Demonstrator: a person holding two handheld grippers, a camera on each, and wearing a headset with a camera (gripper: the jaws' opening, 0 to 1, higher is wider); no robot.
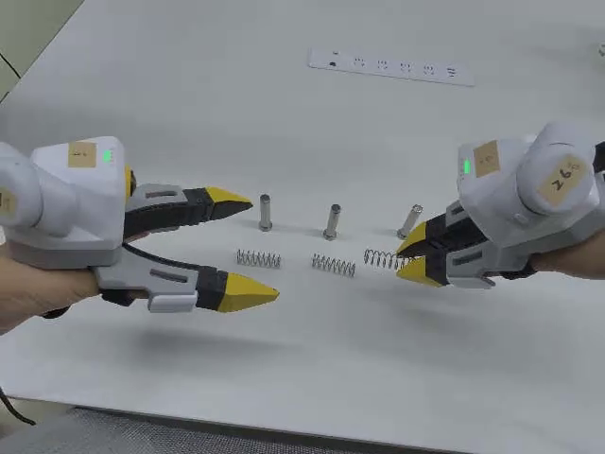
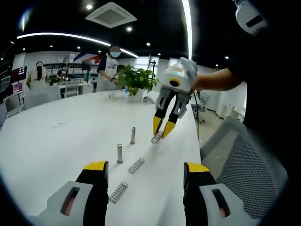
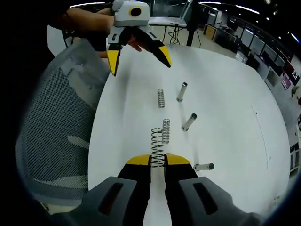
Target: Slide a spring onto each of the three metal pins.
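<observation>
Three short metal pins (image 1: 266,212) (image 1: 333,220) (image 1: 411,220) stand in a row on the white table (image 1: 312,378). In front of them lie a left spring (image 1: 258,257) and a middle spring (image 1: 333,265). My right gripper (image 1: 413,262) is shut on one end of the third spring (image 1: 383,257), which points left, just in front of the right pin. In the right gripper view that spring (image 3: 157,146) sticks out from between my yellow fingertips (image 3: 138,161). My left gripper (image 1: 244,248) hangs open, with nothing in it, left of the left pin and spring.
A white power strip (image 1: 390,66) lies at the far side of the table. The table's near edge (image 1: 284,430) runs just below the grippers. A mesh chair (image 3: 61,122) stands beside the table. A potted plant (image 2: 136,80) and people are in the background.
</observation>
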